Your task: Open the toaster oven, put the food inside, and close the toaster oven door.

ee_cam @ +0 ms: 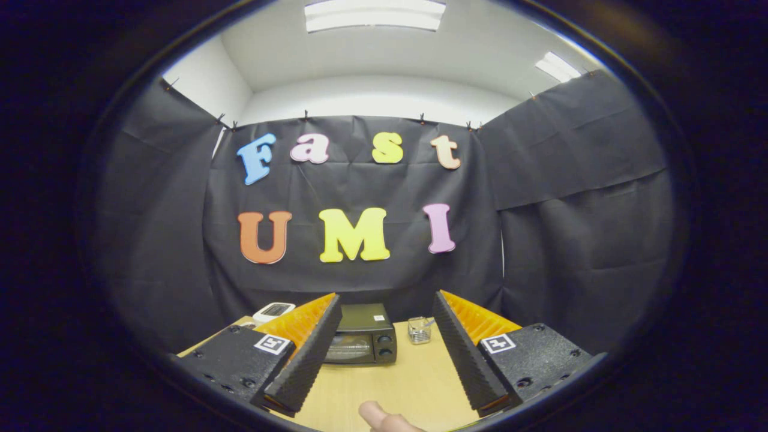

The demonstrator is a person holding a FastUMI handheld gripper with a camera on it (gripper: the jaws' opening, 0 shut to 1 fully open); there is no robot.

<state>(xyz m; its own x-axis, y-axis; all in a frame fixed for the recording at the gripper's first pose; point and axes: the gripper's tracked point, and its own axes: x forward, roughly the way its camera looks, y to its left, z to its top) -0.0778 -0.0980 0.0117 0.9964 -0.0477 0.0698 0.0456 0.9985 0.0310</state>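
While your gripper (384, 354) hangs back from the table (384, 384) with its fingers spread wide and nothing between them, the toaster oven (363, 342) sits beyond them, its left part hidden behind the left finger. Its door looks closed, handle side facing you, knobs on its right. Just to its right stands a small wire-looking object (419, 330), possibly the food's holder, too small to tell. A white device (273, 311) rests behind the left finger, and a fingertip (378, 416) pokes in at the near edge.

A closed door fits both food waiting outside and food already in, so read the glass before you commit. If you go for the door, come in level and square to the handle. Labels? The square markers on the fingers carry no words; nothing else is legible.
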